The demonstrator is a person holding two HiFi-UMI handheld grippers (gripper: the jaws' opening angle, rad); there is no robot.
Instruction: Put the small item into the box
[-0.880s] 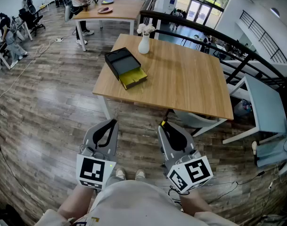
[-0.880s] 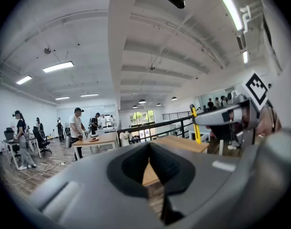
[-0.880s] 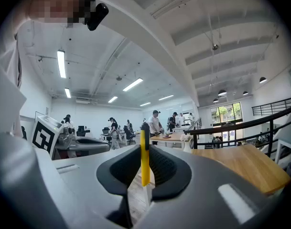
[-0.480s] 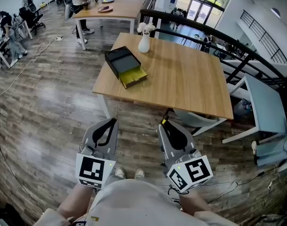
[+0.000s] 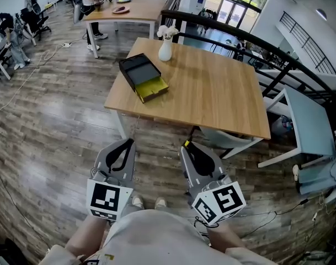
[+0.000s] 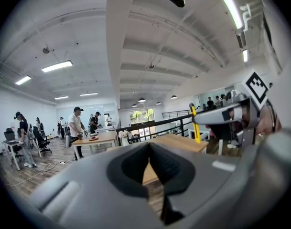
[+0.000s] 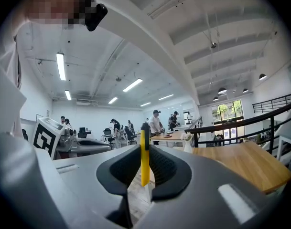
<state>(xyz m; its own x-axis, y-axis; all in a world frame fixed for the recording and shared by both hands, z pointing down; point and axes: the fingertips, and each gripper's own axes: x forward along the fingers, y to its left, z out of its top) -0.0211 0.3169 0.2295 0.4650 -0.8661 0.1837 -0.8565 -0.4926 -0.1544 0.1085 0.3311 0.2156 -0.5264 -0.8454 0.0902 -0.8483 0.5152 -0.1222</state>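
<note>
Change: over the last second the head view barely moved; the table [image 5: 212, 93] and the box [image 5: 143, 76] slid slightly left in it, and both grippers stayed low, close to the person's body.
Right gripper [image 7: 145, 149]: it was clenched on a thin yellow item [image 7: 145, 159], which stood upright between the jaws with its dark tip above them.
Left gripper [image 6: 149, 146]: its jaws were pressed together with nothing between them.
Box: it was black, with a yellow drawer [image 5: 152, 88] pulled out toward the near edge; it sat by the table's near-left corner, with a white vase [image 5: 165, 49] near it toward the far edge.
Gap: wooden floor [image 5: 57, 126] lay between the grippers and the table, so the item was well apart from the box.
Meaning: the pick looked done, judging by the grip; the carry had hardly begun, and the placing into the box was not yet started.
</note>
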